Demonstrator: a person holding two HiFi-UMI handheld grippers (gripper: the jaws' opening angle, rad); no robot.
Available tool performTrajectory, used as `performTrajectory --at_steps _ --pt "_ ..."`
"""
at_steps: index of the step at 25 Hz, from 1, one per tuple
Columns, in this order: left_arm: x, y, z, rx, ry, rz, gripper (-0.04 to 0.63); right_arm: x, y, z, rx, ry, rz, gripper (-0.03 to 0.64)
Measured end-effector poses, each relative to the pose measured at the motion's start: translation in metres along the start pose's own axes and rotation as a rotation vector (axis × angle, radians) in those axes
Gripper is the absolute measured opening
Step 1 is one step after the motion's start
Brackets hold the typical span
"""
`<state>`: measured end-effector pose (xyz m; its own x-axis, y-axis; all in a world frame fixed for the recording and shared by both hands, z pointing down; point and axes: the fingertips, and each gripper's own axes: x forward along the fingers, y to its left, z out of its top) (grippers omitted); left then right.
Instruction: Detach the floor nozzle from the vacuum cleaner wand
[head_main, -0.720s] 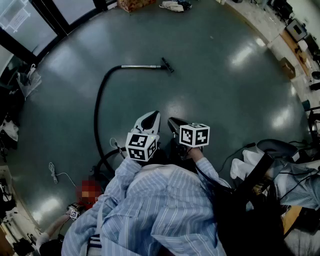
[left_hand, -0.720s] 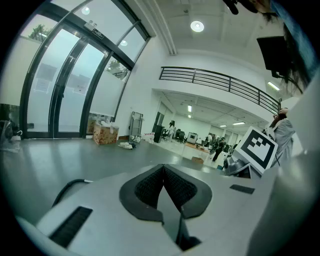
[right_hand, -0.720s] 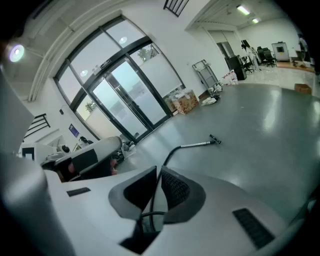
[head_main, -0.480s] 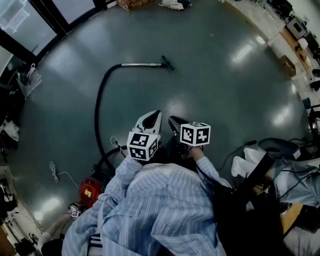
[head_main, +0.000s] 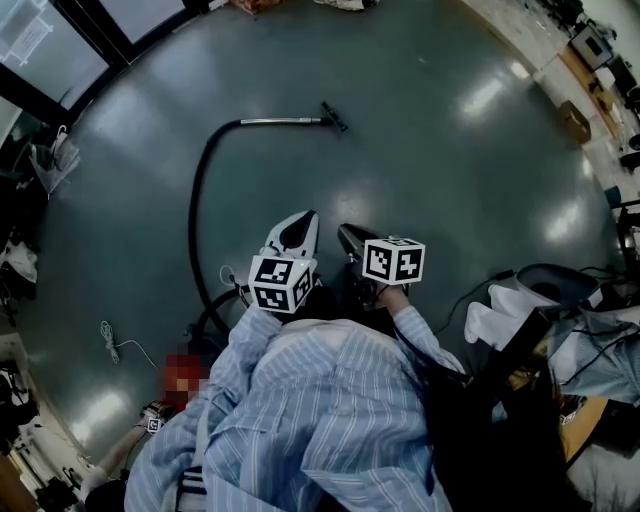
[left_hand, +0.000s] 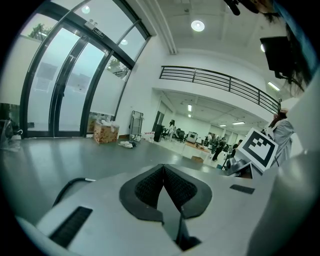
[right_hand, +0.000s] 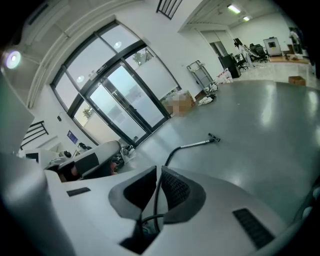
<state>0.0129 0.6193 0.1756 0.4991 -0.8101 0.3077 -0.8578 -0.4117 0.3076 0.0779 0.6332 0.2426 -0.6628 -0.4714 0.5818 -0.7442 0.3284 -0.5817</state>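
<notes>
small dark floor nozzle (head_main: 334, 116) sits on the right end of a thin silver wand (head_main: 282, 121) in head view, still attached. both lie flat on the shiny grey floor (head_main: 450, 180). wand's left end joins a black hose (head_main: 196, 215), which curves down twd the view's bottom.

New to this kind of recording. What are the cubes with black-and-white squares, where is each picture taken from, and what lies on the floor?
No robot here: a person in a striped shirt holds a left gripper and a right gripper; the marker cubes are parts of them. The head view comes from a camera on the person's head, looking down. The two gripper views come from cameras riding on each gripper, looking along its fingers. Both pairs are shut and hold nothing. On the grey floor lies a black vacuum hose leading to a metal wand with a small black floor nozzle at its end.
</notes>
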Motion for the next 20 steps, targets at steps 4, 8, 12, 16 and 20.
performTrajectory --at_steps 4,8,12,16,20 --pt "-0.002 0.003 0.0 0.001 -0.004 -0.003 0.006 0.001 0.0 0.001 0.004 -0.008 -0.006 0.035" --pt "-0.005 0.011 0.004 -0.012 -0.016 0.001 0.006 0.004 0.001 0.001 -0.008 -0.006 -0.022 0.035" --pt "-0.008 0.02 0.004 -0.036 -0.026 0.01 0.006 0.004 0.002 -0.001 0.006 -0.016 -0.034 0.035" --pt "-0.003 0.029 0.003 -0.064 -0.015 0.011 0.006 0.006 -0.002 -0.002 0.031 -0.007 -0.044 0.035" --pt "0.008 0.032 0.002 -0.078 -0.001 0.013 0.006 0.009 -0.008 0.006 0.058 0.005 -0.046 0.035"
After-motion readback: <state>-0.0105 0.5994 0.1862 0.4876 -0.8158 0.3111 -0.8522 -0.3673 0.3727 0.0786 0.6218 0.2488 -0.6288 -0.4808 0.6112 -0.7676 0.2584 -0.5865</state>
